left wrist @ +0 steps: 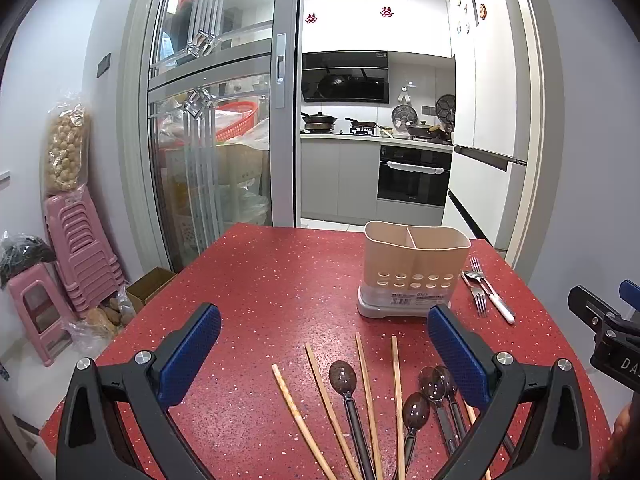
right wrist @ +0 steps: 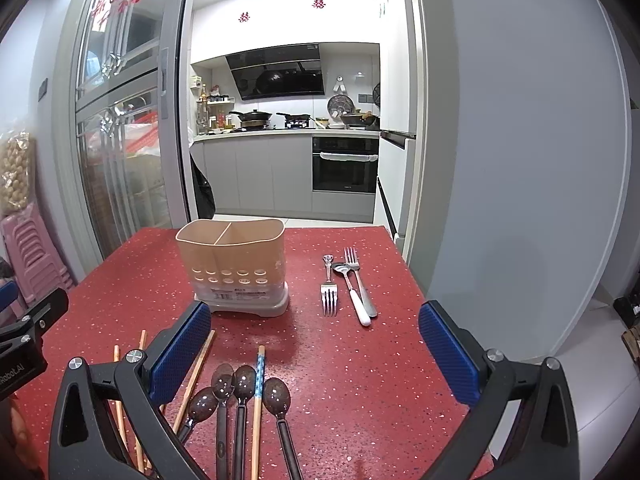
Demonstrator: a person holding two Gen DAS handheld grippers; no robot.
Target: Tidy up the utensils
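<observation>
A beige two-compartment utensil holder (left wrist: 414, 266) (right wrist: 234, 264) stands empty on the red speckled table (left wrist: 260, 280) (right wrist: 380, 360). Several wooden chopsticks (left wrist: 326, 400) (right wrist: 194, 376) and dark brown spoons (left wrist: 344, 380) (right wrist: 276, 398) lie at the near edge. Metal forks (right wrist: 329, 292) and a white-handled spoon (right wrist: 354, 298) lie right of the holder; they show in the left wrist view (left wrist: 486, 292) too. My left gripper (left wrist: 324, 344) is open and empty above the chopsticks. My right gripper (right wrist: 314, 346) is open and empty above the spoons.
Stacked pink stools (left wrist: 76, 248) and bags stand on the floor left of the table. A sliding glass door (left wrist: 208, 120) and an open kitchen doorway (right wrist: 288, 140) lie beyond the far edge. A grey wall (right wrist: 520, 160) is to the right.
</observation>
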